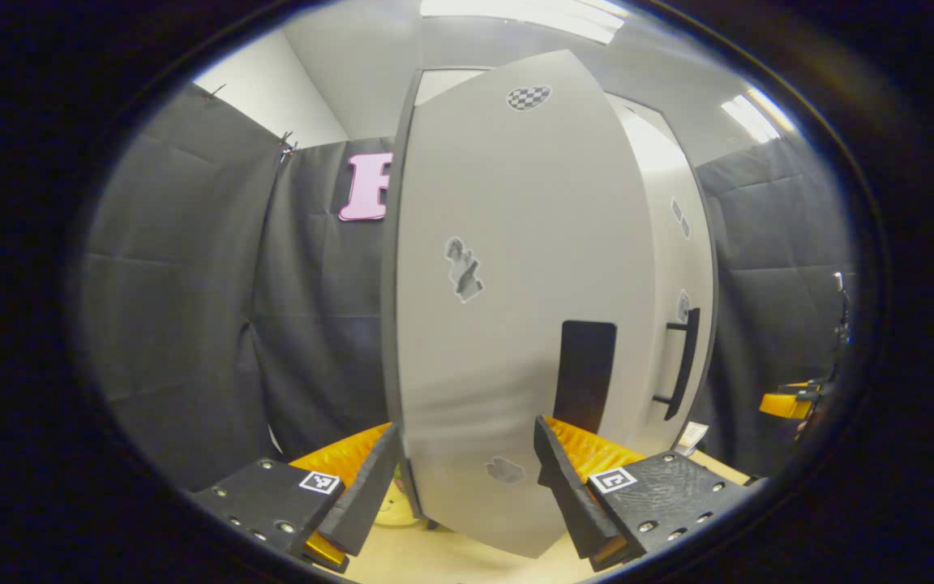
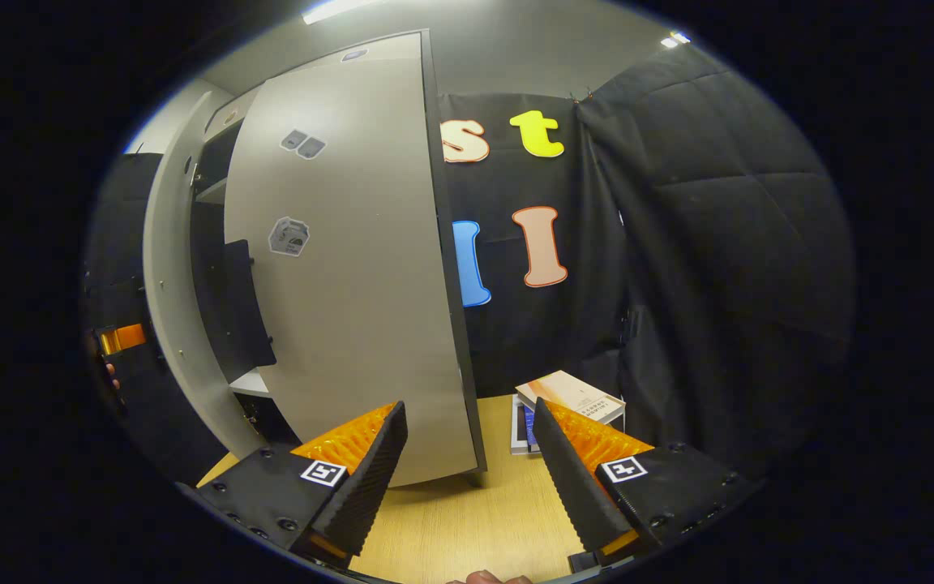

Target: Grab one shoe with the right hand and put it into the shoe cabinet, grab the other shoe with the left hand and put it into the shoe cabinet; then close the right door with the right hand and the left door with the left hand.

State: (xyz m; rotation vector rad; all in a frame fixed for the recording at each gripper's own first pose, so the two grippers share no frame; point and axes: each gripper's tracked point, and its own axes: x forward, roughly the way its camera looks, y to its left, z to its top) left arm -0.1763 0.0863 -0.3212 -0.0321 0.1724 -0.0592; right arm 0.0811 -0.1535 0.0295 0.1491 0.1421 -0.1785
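In the left gripper view my left gripper [image 1: 467, 426] is open, its fingers spread either side of the lower part of the grey left cabinet door [image 1: 516, 243]. That door carries a black handle [image 1: 584, 373]. Beyond it is the right door [image 1: 678, 243] with a black bar handle [image 1: 682, 365]. In the right gripper view my right gripper [image 2: 469, 405] is open in front of the right door [image 2: 353, 284], close to its dark outer edge. A dark gap with shelves [image 2: 212, 268] remains between the doors. The shoes are hidden.
Some books [image 2: 572, 397] lie on the wooden surface [image 2: 467, 519] beside the cabinet's right side. Black cloth walls close in on both sides. The other gripper is at the far right [image 1: 791, 401] of the left gripper view and at the far left [image 2: 118, 337] of the right gripper view.
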